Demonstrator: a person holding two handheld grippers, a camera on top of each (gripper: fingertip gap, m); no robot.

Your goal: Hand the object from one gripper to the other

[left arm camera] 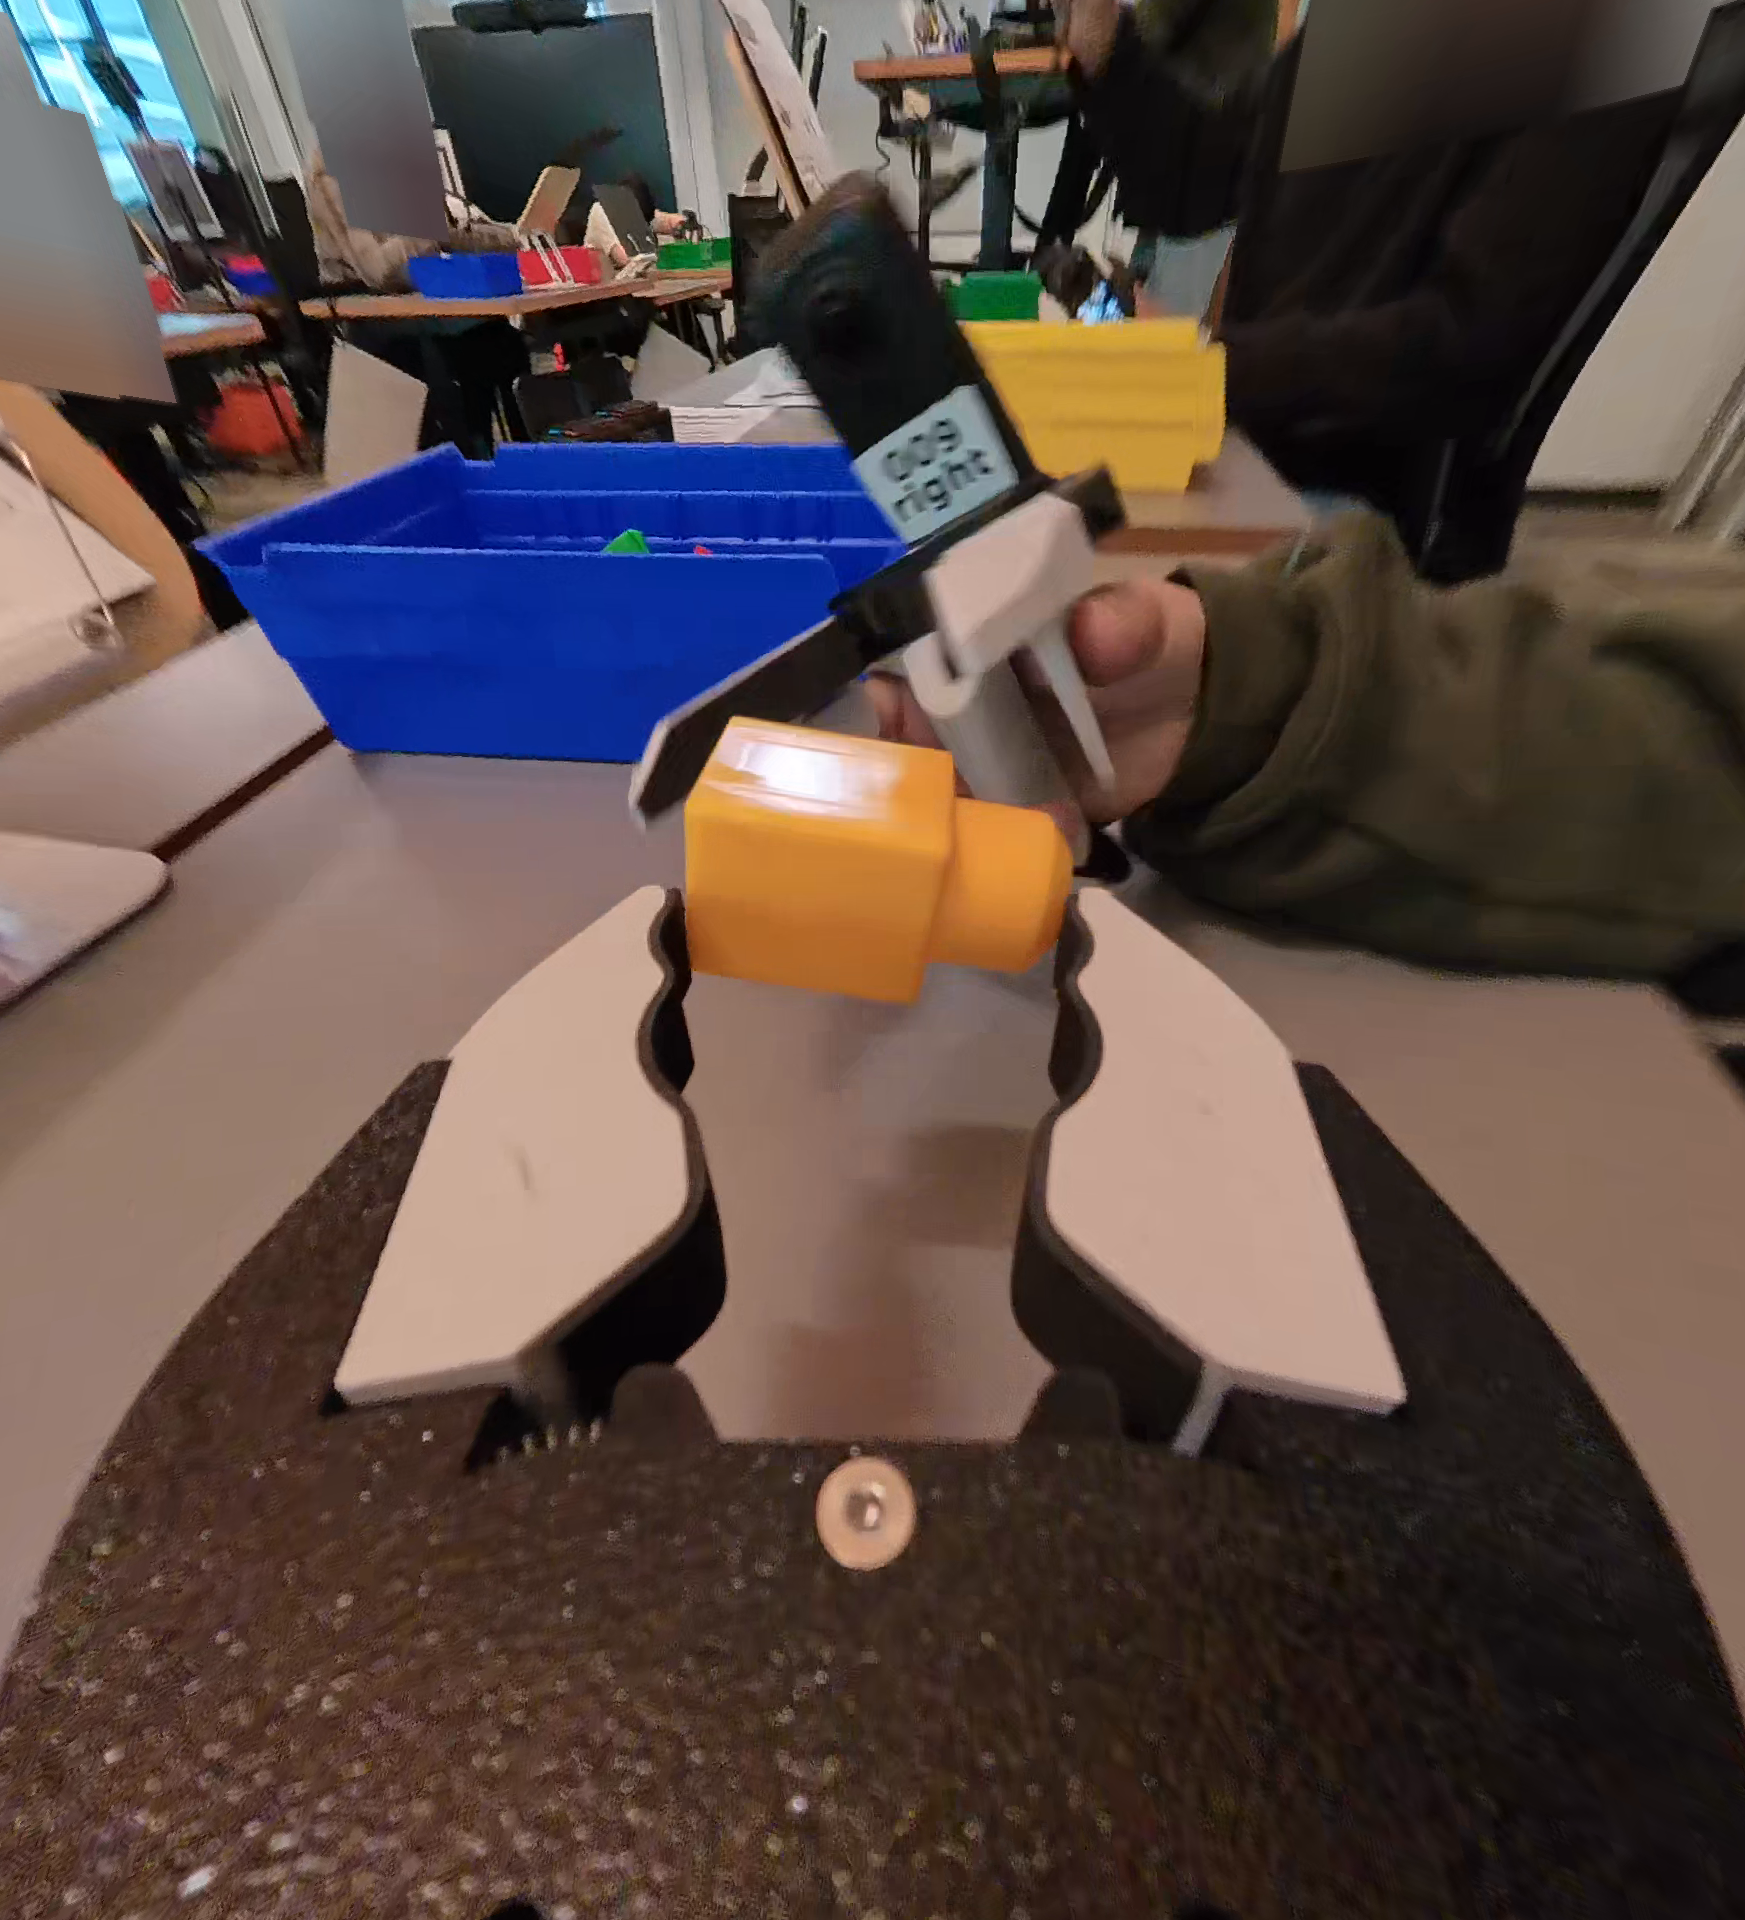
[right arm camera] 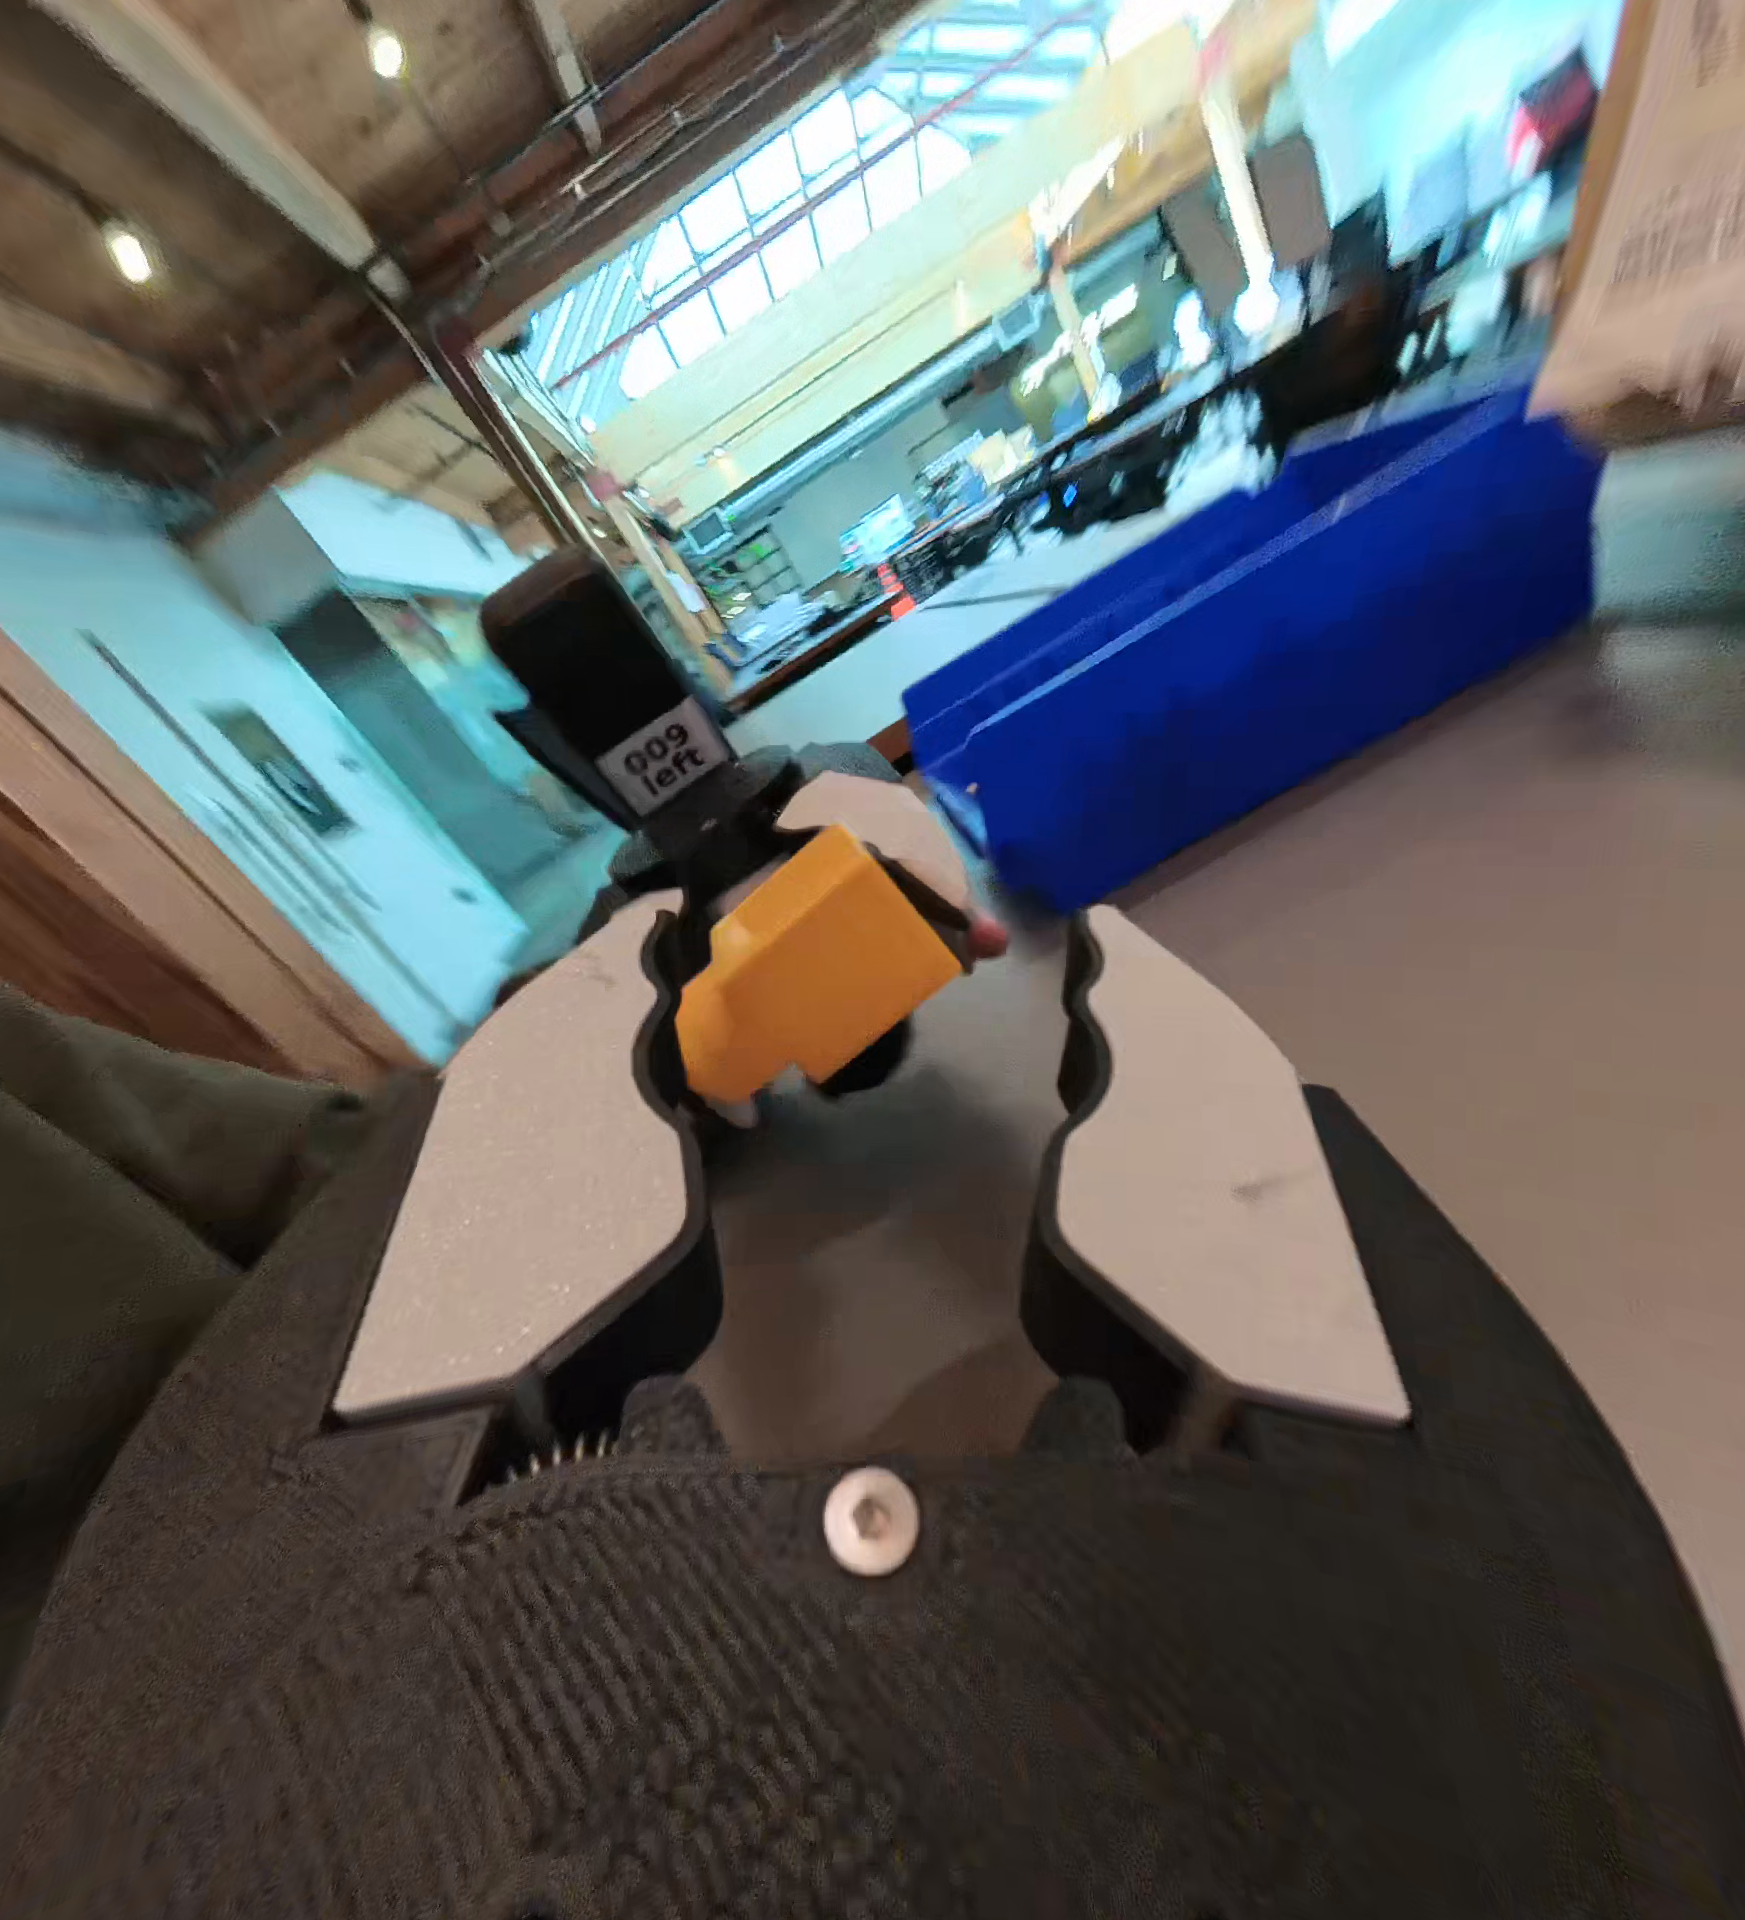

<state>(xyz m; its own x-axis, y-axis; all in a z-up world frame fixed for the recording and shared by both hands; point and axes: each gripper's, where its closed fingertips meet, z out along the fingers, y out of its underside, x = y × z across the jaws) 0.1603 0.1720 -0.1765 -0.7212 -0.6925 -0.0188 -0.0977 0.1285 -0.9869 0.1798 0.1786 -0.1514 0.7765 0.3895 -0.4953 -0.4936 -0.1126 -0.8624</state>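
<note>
Left wrist view: the orange plastic block with a round stub (left arm camera: 847, 862) is seen clamped lengthwise between the left gripper (left arm camera: 868, 925) fingertips above the grey table (left arm camera: 224, 1039), while the right gripper (right arm camera: 868, 997), fingers apart, is brought around it, transfer unfinished.

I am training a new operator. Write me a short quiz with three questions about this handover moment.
1. True or false: the right gripper is shut on the orange block.
2. Which gripper grips the block at both its ends? A) the left gripper B) the right gripper C) neither
3. Fill in: the bin behind the block is ____ in colour.
Key: 1 false; 2 A; 3 blue.
</note>
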